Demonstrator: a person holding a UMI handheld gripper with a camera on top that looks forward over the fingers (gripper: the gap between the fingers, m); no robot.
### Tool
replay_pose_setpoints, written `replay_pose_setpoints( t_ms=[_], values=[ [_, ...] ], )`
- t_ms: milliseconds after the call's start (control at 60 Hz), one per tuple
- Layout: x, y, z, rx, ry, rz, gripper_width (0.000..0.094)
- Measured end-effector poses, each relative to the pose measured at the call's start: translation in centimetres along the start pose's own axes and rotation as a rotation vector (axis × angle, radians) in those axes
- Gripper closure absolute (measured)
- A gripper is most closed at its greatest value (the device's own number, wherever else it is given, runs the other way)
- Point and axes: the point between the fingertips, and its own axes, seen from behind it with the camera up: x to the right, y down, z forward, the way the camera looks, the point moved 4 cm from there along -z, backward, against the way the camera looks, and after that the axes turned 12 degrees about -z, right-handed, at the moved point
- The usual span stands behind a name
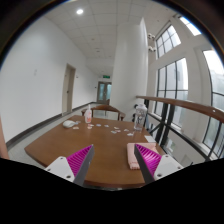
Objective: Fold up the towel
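Observation:
A pink towel (pixel 131 155), folded into a narrow strip, lies on the brown wooden table (pixel 100 145). It sits just inside my right finger, near the table's front edge. My gripper (pixel 113 152) is open above the front of the table. Its magenta pads (pixel 80 160) stand wide apart, with bare table between them. The left finger touches nothing. I cannot tell whether the right finger touches the towel.
A pink object (pixel 88 116), a white object (pixel 69 123) and several small white pieces (pixel 117 129) lie at the table's far side. A chair (pixel 106 108) stands behind the table. A wooden railing (pixel 190 108) and tall windows run along the right.

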Motion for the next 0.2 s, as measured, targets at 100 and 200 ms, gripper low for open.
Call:
replay_pose_setpoints(
  t_ms=[100,200],
  values=[
    [-1.2,0.4,-1.0,0.005,-0.052,0.041,0.009],
    [-1.6,1.0,-1.0,0.018,-0.077,0.114,0.0088]
  ],
)
